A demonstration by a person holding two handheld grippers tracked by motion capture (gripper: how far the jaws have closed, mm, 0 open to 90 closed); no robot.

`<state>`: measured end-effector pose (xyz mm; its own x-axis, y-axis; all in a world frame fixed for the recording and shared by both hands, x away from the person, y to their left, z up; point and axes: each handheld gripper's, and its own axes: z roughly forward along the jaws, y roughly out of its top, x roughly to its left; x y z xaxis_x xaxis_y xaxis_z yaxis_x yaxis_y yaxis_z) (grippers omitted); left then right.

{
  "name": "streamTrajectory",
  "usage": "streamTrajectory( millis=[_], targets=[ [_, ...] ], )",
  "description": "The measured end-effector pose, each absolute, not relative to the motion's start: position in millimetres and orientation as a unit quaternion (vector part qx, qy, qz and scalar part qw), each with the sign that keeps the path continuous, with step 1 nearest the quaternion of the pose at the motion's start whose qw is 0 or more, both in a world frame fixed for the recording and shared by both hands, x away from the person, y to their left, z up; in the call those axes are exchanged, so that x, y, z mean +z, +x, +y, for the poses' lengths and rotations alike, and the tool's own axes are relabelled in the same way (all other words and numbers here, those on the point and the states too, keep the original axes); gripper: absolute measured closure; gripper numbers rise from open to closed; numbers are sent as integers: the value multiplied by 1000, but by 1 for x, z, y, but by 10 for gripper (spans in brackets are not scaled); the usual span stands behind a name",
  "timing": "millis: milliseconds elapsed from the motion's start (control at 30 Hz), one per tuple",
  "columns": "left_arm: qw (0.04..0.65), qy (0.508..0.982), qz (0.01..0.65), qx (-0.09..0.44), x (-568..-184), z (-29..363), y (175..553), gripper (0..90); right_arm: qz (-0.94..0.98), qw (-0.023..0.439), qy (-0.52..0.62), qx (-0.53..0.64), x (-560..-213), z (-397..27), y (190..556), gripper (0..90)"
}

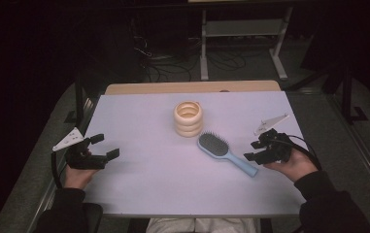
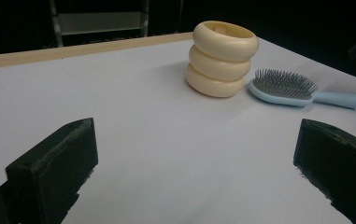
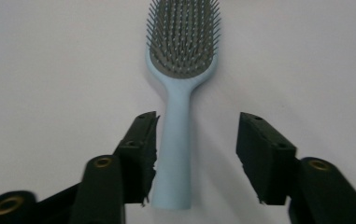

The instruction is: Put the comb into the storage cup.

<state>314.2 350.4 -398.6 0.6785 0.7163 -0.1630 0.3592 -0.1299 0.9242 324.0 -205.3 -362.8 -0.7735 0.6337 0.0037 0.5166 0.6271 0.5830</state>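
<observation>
A light blue hairbrush (image 1: 226, 153) lies bristles up on the white table (image 1: 148, 184), its handle pointing toward the right front. A cream holder shaped like three stacked rings (image 1: 188, 119) stands upright just behind the brush head. My right gripper (image 1: 251, 150) is open at the handle end. In the right gripper view the hairbrush (image 3: 178, 135) handle lies between the jaws of the right gripper (image 3: 198, 119), close against the left jaw. My left gripper (image 1: 106, 145) hovers open near the table's left edge with nothing in it. The left gripper view has the left gripper (image 2: 196, 126) facing the holder (image 2: 222, 58) and hairbrush (image 2: 288, 88).
A bare wooden strip (image 1: 192, 87) runs along the far edge of the table. Beyond it on the dark floor are cables (image 1: 173, 63) and the white legs of another stand (image 1: 241, 43). A wide bare stretch of tabletop separates the two grippers.
</observation>
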Motion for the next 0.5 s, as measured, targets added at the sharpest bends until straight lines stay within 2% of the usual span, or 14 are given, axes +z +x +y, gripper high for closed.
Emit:
streamTrajectory(
  millis=[67,200,300,500],
  targets=[
    [548,734,367,163,-399,350,314,0,896,100,322,290,-361,-202,328,357],
    [548,734,366,162,-399,350,314,0,895,107,327,283,-360,-196,335,144],
    [548,734,366,162,-399,350,314,0,895,103,329,283,-360,-194,339,21],
    [548,735,366,162,-399,350,314,0,894,94,328,292,-363,-192,346,0]
  ],
)
